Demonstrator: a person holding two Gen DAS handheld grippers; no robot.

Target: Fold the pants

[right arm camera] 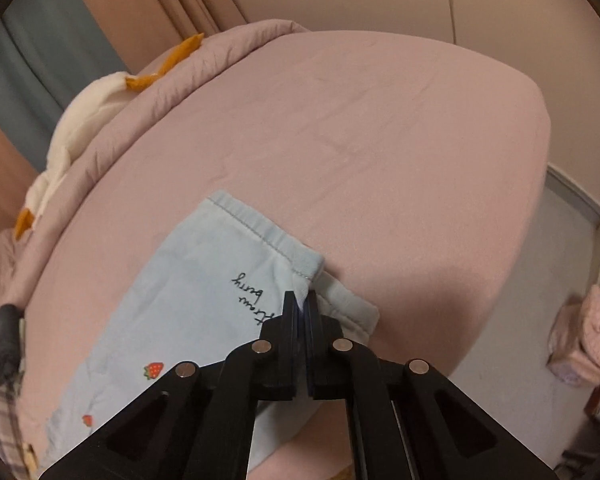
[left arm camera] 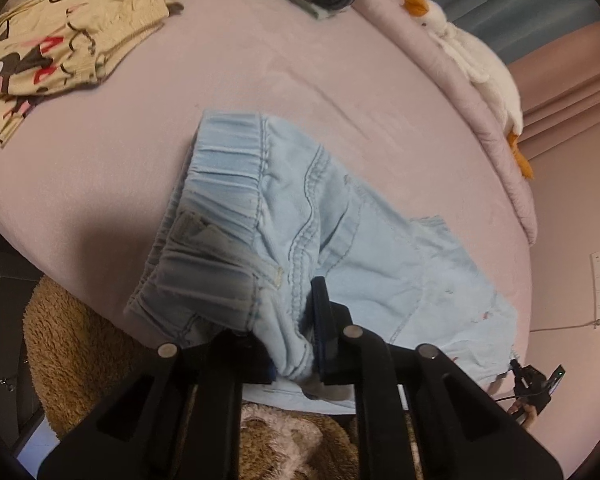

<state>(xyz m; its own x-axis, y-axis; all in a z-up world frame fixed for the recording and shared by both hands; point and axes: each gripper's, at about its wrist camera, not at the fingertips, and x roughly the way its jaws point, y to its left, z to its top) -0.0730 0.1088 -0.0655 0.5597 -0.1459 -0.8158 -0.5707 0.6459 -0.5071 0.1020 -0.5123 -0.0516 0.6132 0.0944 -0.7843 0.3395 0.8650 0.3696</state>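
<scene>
We see light-blue pants (left arm camera: 340,216) lying on the pink bed (left arm camera: 100,184), stretching ahead of both jaws; our left gripper (left arm camera: 296,344) pinches the waist, our right gripper (right arm camera: 302,312) the hem.

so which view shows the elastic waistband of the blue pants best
The left wrist view: the gathered waistband of the light blue pants lies in plain sight ahead of the left gripper, which pinches fabric near it. The right wrist view shows no waistband, only the hemmed leg end, pinched by the right gripper.
</scene>
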